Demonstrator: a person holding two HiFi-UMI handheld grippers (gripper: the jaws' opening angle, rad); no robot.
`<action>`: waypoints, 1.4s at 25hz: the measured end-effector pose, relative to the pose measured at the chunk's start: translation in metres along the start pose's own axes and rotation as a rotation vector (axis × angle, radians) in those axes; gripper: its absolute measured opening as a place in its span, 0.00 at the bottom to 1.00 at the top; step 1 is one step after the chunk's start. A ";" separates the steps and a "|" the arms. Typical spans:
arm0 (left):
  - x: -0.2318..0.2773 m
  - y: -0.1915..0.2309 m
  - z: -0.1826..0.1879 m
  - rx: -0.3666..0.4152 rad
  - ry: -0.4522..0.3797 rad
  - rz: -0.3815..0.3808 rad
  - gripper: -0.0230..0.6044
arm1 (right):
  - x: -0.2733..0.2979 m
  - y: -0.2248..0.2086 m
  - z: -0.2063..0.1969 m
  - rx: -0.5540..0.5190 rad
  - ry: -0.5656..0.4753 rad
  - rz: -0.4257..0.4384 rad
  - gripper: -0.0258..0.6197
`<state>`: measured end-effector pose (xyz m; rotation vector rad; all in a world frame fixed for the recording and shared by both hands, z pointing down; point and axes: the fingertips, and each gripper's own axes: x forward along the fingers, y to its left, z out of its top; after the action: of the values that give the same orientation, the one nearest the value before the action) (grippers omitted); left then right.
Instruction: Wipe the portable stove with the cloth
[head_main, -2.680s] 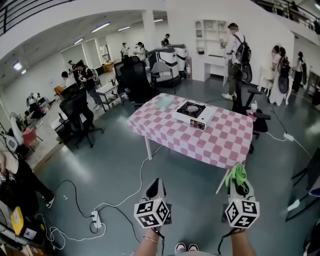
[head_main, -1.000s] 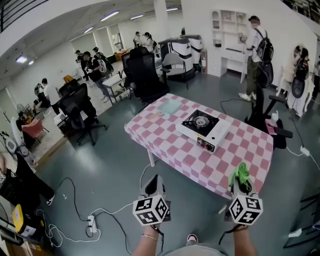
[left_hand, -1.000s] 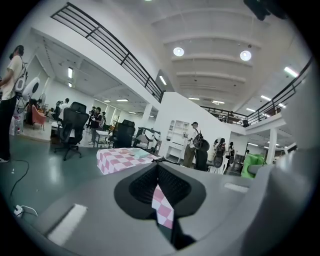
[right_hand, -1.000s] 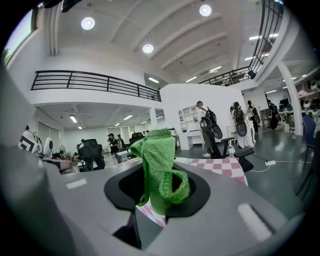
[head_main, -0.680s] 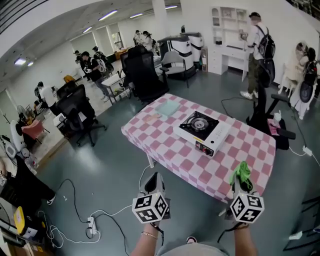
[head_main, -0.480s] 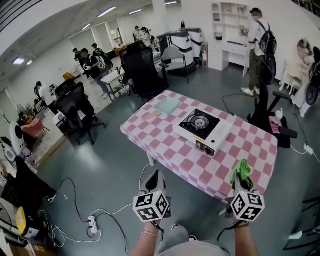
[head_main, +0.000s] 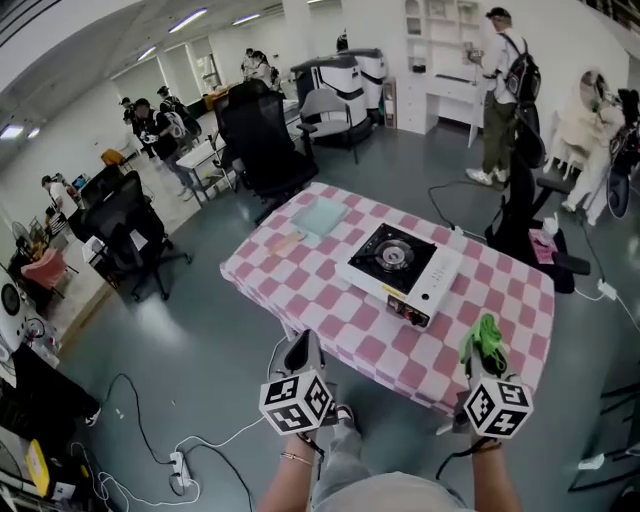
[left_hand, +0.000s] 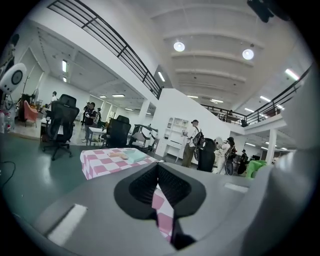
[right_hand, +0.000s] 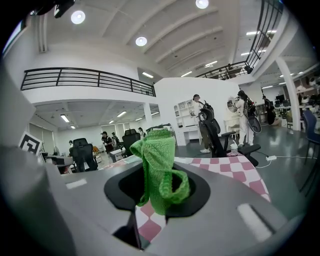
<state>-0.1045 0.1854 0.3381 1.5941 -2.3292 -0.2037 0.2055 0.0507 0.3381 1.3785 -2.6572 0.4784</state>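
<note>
- Left gripper (left_hand: 157, 167): jaws shut together, nothing between them; held just off the table's near edge, over the grey floor.
- Right gripper (head_main: 484, 365): jaws clamped on the green cloth (right_hand: 159, 160), which stands up out of them in a bunched fold; held over the table's near edge.
- Table (head_main: 300, 290): pink-and-white checked cover.
- Portable stove (head_main: 400, 272): white body, black top with a round burner; sits about mid-table, well apart from both grippers and the cloth.
- Pale teal sheet (head_main: 320, 215): flat at the table's far left corner.
- Black office chair (head_main: 262, 150): beyond the table's far left side.
- Person with a backpack (head_main: 497, 90): standing well beyond the table's far side.
- Power strip (head_main: 180, 467): on the floor, left of the table's near side.
</note>
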 end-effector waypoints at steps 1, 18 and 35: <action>0.010 0.006 0.005 -0.001 0.003 -0.009 0.04 | 0.008 0.006 0.002 0.002 0.001 -0.004 0.20; 0.186 0.084 0.073 -0.005 0.054 -0.116 0.04 | 0.153 0.074 0.045 0.013 -0.013 -0.088 0.20; 0.259 0.126 0.038 -0.017 0.186 -0.139 0.04 | 0.230 0.108 0.018 0.001 0.091 -0.107 0.20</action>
<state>-0.3143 -0.0100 0.3835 1.6908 -2.0752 -0.1005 -0.0152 -0.0759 0.3521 1.4539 -2.4976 0.5171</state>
